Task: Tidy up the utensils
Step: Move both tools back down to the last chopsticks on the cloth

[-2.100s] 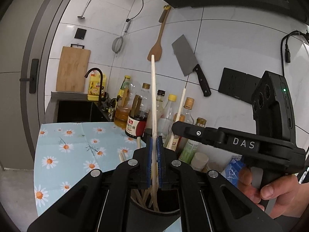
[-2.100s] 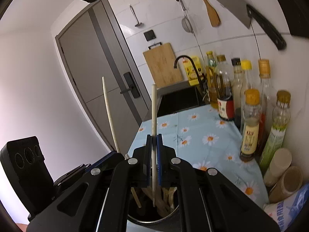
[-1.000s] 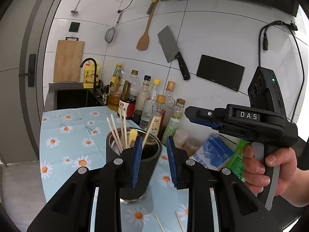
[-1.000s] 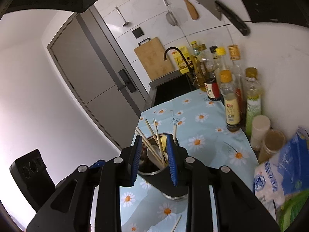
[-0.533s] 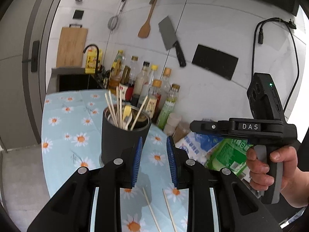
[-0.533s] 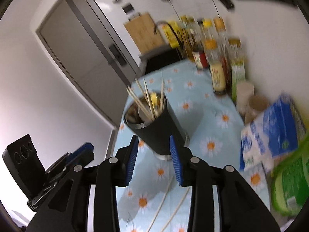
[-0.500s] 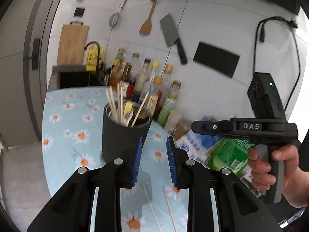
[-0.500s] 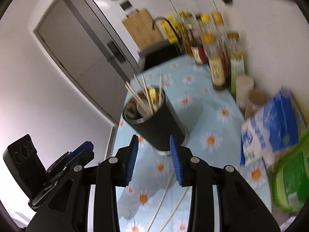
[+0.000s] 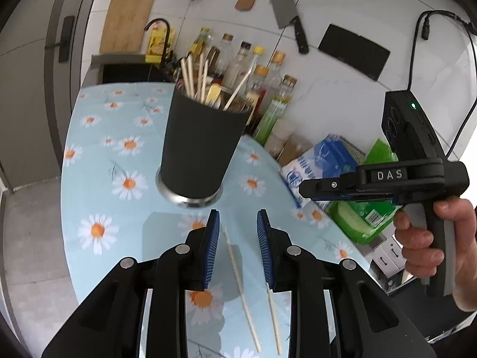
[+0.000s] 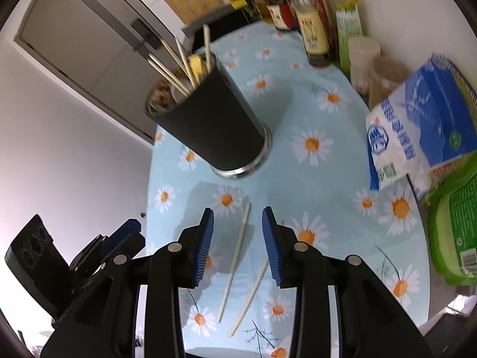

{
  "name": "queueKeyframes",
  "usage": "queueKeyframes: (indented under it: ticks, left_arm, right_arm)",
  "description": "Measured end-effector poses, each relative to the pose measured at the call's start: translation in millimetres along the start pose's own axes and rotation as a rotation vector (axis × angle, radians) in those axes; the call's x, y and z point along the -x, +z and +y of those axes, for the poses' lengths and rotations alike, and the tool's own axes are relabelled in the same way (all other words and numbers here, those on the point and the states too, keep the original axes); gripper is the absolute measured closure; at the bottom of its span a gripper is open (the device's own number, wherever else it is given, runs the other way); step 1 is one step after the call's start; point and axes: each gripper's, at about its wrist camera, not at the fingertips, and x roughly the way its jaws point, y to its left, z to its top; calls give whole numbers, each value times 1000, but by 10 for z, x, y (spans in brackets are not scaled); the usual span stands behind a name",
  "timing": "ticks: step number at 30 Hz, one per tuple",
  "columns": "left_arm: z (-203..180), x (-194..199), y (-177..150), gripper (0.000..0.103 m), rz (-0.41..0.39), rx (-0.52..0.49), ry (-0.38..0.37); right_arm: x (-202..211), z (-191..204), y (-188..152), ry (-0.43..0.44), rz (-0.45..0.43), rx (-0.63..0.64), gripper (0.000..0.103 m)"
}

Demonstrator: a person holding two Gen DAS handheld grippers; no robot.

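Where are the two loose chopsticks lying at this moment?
In both wrist views the two loose chopsticks lie side by side on the daisy tablecloth, just in front of the black utensil holder, below the open tongs.

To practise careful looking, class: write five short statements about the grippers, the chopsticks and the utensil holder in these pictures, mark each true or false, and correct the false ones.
1. The left gripper is shut on a chopstick. False: it is open and empty.
2. Two loose chopsticks lie on the daisy tablecloth. True.
3. The black utensil holder lies tipped over. False: it stands upright with chopsticks sticking out.
4. The right gripper is open above the loose chopsticks. True.
5. A cleaver lies on the tablecloth. False: it hangs on the tiled wall.
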Motion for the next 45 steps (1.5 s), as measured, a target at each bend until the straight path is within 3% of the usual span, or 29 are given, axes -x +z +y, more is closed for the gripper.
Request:
queueKeyframes:
  ticks: [6,11,18,26,32,34,42,45]
  left_arm:
    - [195,9,-206,78,39,71,38]
    - [266,17,-346,78,72,97,55]
    - [250,-1,-544,78,109,104,57]
    - [357,66,-747,78,128,174,51]
    - [365,60,-848,78,142,180,21]
    - [368,47,-866,78,148,191,2]
    - [363,-78,-862,78,175,194,-29]
    - [345,-130,-828,78,179,183,-35]
  right_arm:
    - [-334,-56,-76,-37,148,-58,68]
    - [-748,-210,-236,-66,356,-193,68]
    - [-961,-166,-334,-156,440,-213,68]
    - [-1139,-102,-363,-257,447,-211,68]
    - [-1236,13,-358,-325,439,-194,77]
    - [-1265,56,-370,-349,443,-192,85]
    - [-1412,334,-422,-457,414,-155,90]
    - [-1412,401,-447,-486,400,-124,97]
